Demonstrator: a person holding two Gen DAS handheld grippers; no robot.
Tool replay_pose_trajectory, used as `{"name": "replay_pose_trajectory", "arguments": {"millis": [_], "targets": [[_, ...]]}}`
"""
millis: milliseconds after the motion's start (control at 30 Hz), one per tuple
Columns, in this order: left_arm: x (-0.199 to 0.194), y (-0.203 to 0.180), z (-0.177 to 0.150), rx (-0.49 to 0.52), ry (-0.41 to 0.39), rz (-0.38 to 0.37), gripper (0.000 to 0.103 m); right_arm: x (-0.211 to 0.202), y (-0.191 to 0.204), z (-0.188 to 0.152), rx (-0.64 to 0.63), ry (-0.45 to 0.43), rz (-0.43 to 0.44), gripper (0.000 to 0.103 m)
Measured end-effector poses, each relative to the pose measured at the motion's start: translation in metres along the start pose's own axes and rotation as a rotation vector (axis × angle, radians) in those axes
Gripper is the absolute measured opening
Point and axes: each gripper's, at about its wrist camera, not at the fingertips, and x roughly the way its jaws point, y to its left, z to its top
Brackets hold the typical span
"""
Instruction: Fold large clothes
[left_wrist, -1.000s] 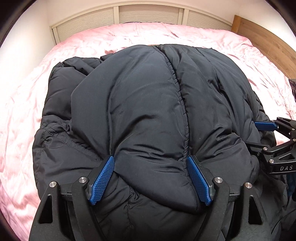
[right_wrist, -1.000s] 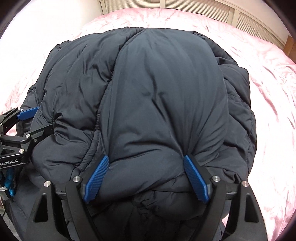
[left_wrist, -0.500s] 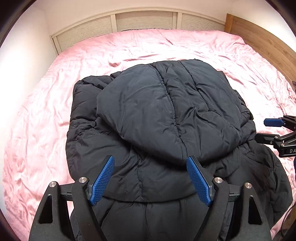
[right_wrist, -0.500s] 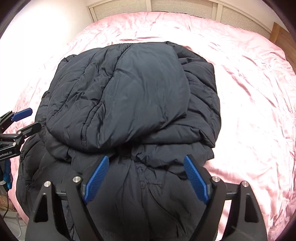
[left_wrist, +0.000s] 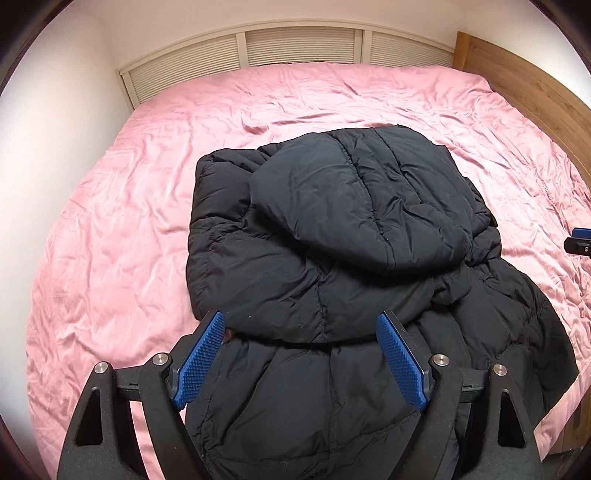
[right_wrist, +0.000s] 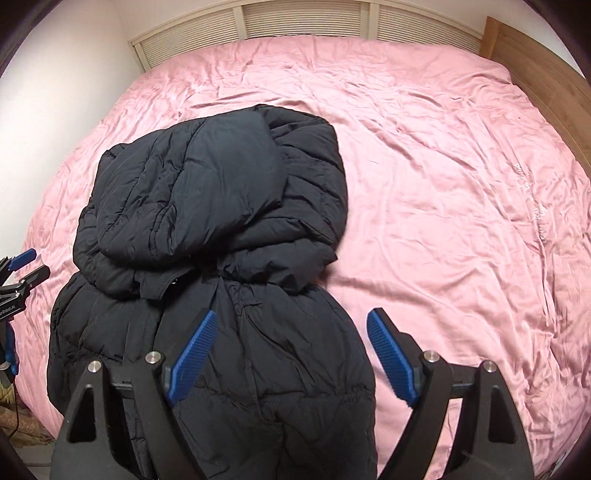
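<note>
1. The black coat (left_wrist: 332, 236) lies folded on the pink sheet (left_wrist: 110, 221), mid-frame in the left view and left of centre in the right view.
2. The left gripper (left_wrist: 301, 360) is wide open, holding nothing.
3. The right gripper (right_wrist: 291, 356) is wide open, holding nothing.

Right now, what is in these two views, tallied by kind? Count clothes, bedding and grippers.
Clothes: 1, the black puffer jacket, partly folded on the bed.
Bedding: 1, the pink sheet.
Grippers: 2, the left gripper and the right gripper, both open and holding nothing.
Total: 4
</note>
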Motion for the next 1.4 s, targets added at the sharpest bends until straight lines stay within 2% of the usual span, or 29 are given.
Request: {"name": "replay_pose_trajectory", "arguments": {"millis": [133, 333, 467, 667, 800, 933, 1133, 1400], "targets": [[-0.004, 0.014, -0.016, -0.026, 0.014, 0.013, 0.086, -0.012, -0.020, -0.016, 0.037, 0.020, -0.057, 0.086], [-0.004, 0.038, -0.046, -0.074, 0.078, 0.016, 0.087, -0.025, -0.051, -0.046, 0.128, 0.055, -0.113, 0.089], [-0.002, 0.060, -0.074, -0.064, 0.129, 0.037, 0.088, -0.034, -0.061, -0.067, 0.156, 0.085, -0.131, 0.091], [0.001, 0.115, -0.129, -0.192, 0.219, -0.045, 0.089, -0.038, -0.068, -0.101, 0.185, 0.132, -0.087, 0.095], [0.001, 0.139, -0.164, -0.282, 0.279, -0.059, 0.089, -0.023, -0.076, -0.125, 0.212, 0.182, -0.042, 0.097], [0.000, 0.144, -0.193, -0.368, 0.308, -0.129, 0.090, -0.001, -0.083, -0.142, 0.206, 0.239, -0.002, 0.097], [0.013, 0.141, -0.225, -0.512, 0.336, -0.235, 0.090, 0.018, -0.094, -0.157, 0.216, 0.286, 0.113, 0.097], [0.028, 0.133, -0.248, -0.596, 0.376, -0.264, 0.090, 0.046, -0.112, -0.175, 0.252, 0.337, 0.192, 0.097]]}}
